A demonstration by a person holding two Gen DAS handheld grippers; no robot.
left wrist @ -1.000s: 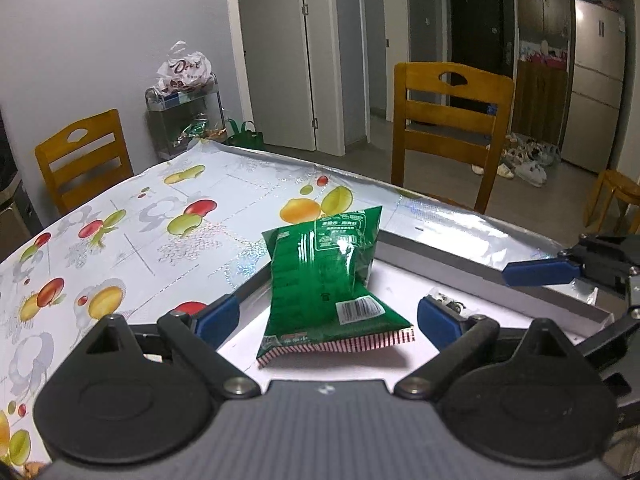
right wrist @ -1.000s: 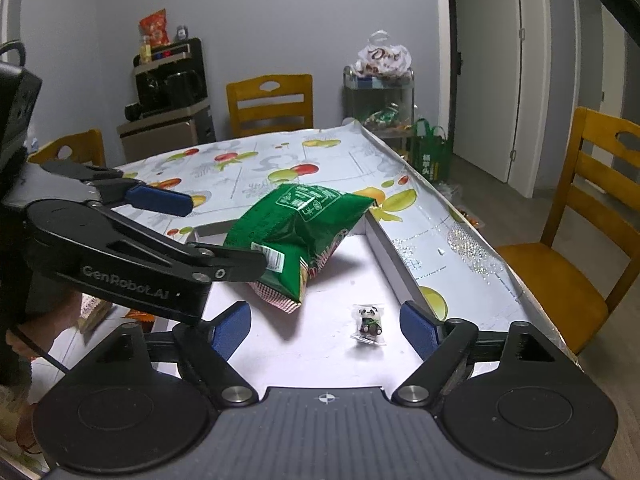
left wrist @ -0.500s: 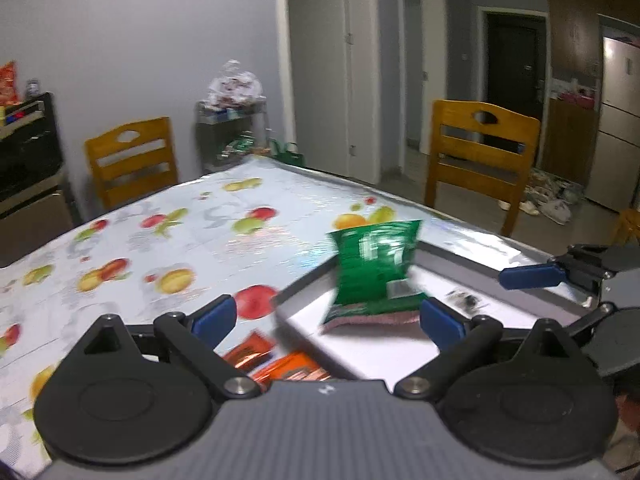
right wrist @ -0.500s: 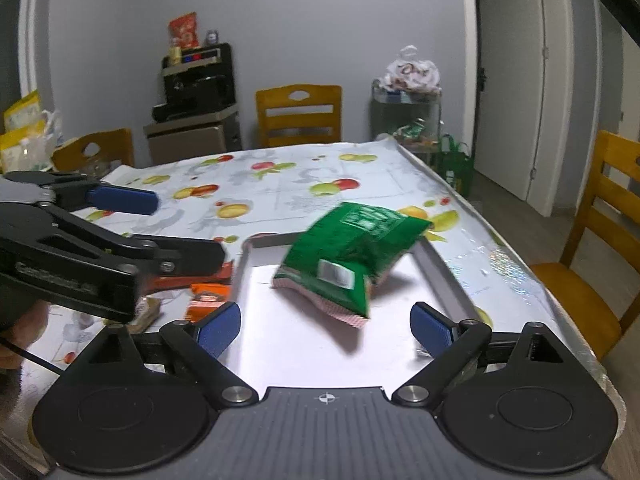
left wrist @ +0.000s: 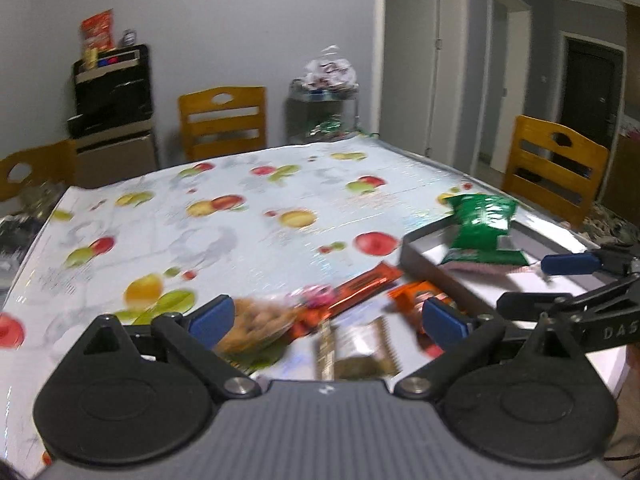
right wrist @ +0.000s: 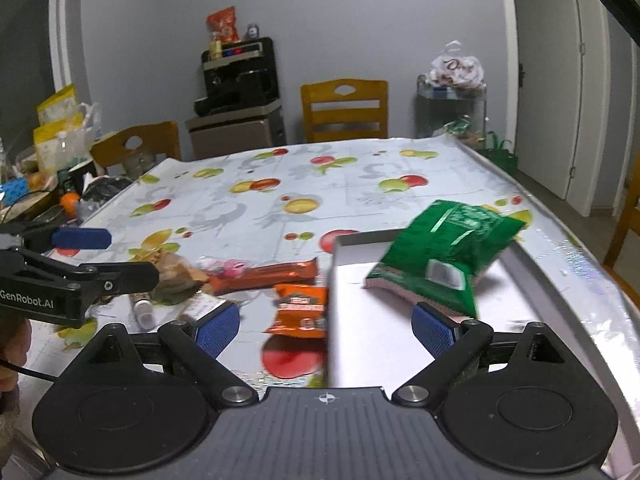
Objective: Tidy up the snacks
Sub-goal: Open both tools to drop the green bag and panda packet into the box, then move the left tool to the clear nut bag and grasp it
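A green snack bag [right wrist: 448, 252] lies tilted in the grey tray [right wrist: 333, 280] at the right of the fruit-print table. It also shows far right in the left wrist view, the green bag [left wrist: 480, 228] inside the tray [left wrist: 416, 248]. Left of the tray lie loose snacks: a long orange bar [right wrist: 264, 274], an orange packet [right wrist: 300, 312], a pink sweet [right wrist: 236, 268] and a nut bag [left wrist: 256, 320]. My left gripper [left wrist: 326, 317] is open above these snacks, touching none. My right gripper [right wrist: 326, 328] is open over the tray's left rim, holding nothing.
A brown wrapper [left wrist: 356, 348] and a white tube [right wrist: 142, 312] lie near the front edge. Clutter [right wrist: 60, 200] crowds the table's far left side. Wooden chairs [right wrist: 344, 110] ring the table, and a cabinet with a black appliance [right wrist: 240, 80] stands behind. The table edge [right wrist: 568, 248] runs close right of the tray.
Both grippers have swung left, away from the green bag in the tray. The loose snacks beside the tray have come into view. The green bag now lies flatter in the tray.
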